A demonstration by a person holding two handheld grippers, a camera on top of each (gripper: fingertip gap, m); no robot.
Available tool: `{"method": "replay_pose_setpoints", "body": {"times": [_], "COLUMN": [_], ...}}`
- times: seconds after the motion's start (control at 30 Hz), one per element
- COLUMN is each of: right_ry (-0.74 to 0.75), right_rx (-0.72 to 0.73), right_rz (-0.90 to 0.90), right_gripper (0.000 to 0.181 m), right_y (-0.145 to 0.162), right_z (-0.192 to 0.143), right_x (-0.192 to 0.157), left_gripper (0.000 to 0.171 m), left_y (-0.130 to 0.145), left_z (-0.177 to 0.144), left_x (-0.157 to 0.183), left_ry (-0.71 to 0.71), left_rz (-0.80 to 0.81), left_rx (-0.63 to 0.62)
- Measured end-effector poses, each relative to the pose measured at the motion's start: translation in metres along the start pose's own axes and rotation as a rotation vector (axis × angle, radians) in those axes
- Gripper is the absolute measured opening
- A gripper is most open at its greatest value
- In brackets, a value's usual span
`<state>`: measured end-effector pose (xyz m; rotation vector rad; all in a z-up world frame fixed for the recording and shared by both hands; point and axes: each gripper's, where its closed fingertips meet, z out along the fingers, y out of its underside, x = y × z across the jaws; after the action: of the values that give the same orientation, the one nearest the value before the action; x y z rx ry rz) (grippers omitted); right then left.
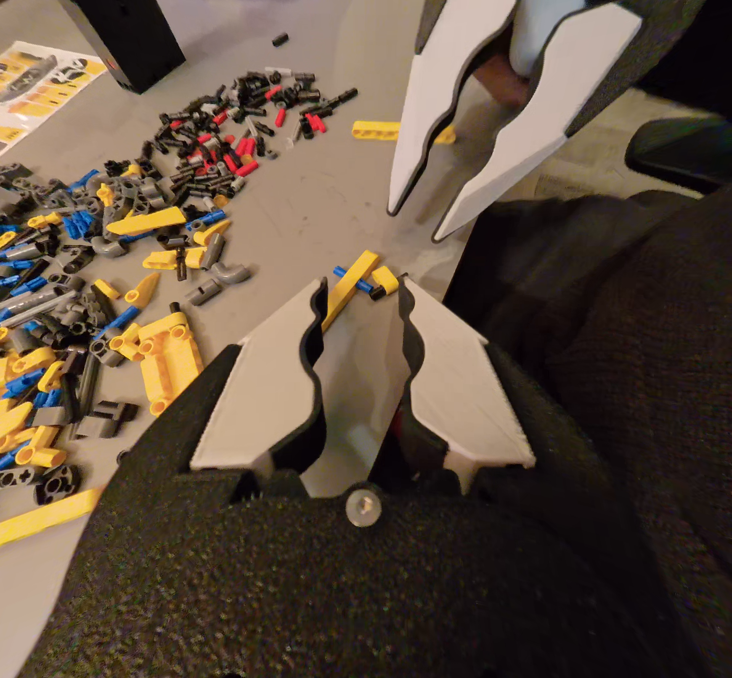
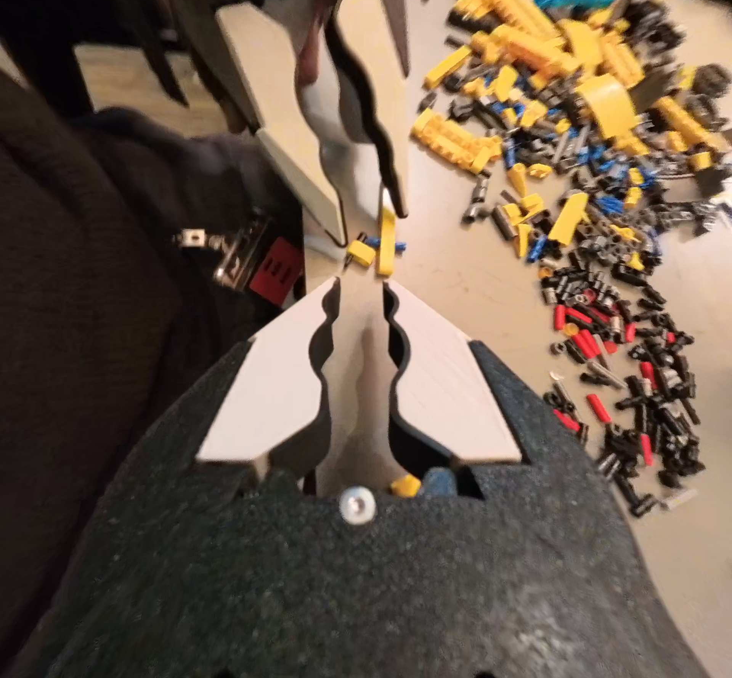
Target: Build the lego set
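Yellow beam [image 1: 348, 288] between both spread grippers: left gripper [image 1: 362, 282], right gripper [image 2: 360, 280] | brick pile [image 1: 130, 247] beside, apart

A grey table [image 1: 317, 191] bears heaped plastic building pieces [image 1: 119, 262], a black box [image 1: 107, 13] and a printed sheet [image 1: 35, 88].

A grey tabletop [image 1: 317, 191] under warm light; pale carpeted floor [image 1: 586, 167] beyond its edge, a dark chair base [image 1: 681, 152] standing there.
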<state>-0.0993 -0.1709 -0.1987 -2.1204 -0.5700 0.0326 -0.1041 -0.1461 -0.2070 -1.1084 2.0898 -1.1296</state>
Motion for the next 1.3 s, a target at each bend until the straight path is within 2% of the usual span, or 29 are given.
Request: {"method": "replay_pose_setpoints", "body": {"times": [0.2, 0.33, 0.47, 0.67, 1.0, 1.2, 1.27, 1.3], "right_ry": [0.157, 0.386, 0.504, 0.499, 0.491, 0.486, 0.448, 0.413], "right_rx": [0.328, 0.365, 0.340, 0.304, 0.387, 0.396, 0.431, 0.459], "right_rz": [0.251, 0.221, 0.178, 0.143, 0.192, 0.156, 0.189, 0.219], "right_gripper": [0.021, 0.021, 0.020, 0.017, 0.010, 0.010, 0.010, 0.010], "right_y": [-0.034, -0.028, -0.018, -0.010, -0.014, -0.018, -0.025, -0.030], "right_z": [-0.011, -0.014, -0.013, 0.001, -0.005, 0.000, -0.002, -0.003], "right_x": [0.001, 0.006, 0.000, -0.012, -0.009, -0.016, -0.020, -0.022], "left_gripper": [0.036, 0.036, 0.036, 0.035, 0.027, 0.025, 0.018, 0.004], "left_y": [-0.014, -0.011, -0.013, -0.015, -0.015, -0.031, -0.038, -0.040], "left_z": [-0.013, -0.023, -0.023, -0.017, -0.019, -0.027, -0.030, -0.031], "left_x": [-0.005, -0.010, -0.014, -0.012, 0.002, 0.004, 0.000, -0.005], "left_ry": [-0.008, -0.053, -0.125, -0.134, -0.050, -0.064, -0.095, -0.128], "left_rz": [-0.056, -0.055, -0.021, -0.021, -0.004, -0.027, -0.055, -0.072], "left_rx": [0.139, 0.215, 0.238, 0.232, 0.235, 0.306, 0.331, 0.336]}}
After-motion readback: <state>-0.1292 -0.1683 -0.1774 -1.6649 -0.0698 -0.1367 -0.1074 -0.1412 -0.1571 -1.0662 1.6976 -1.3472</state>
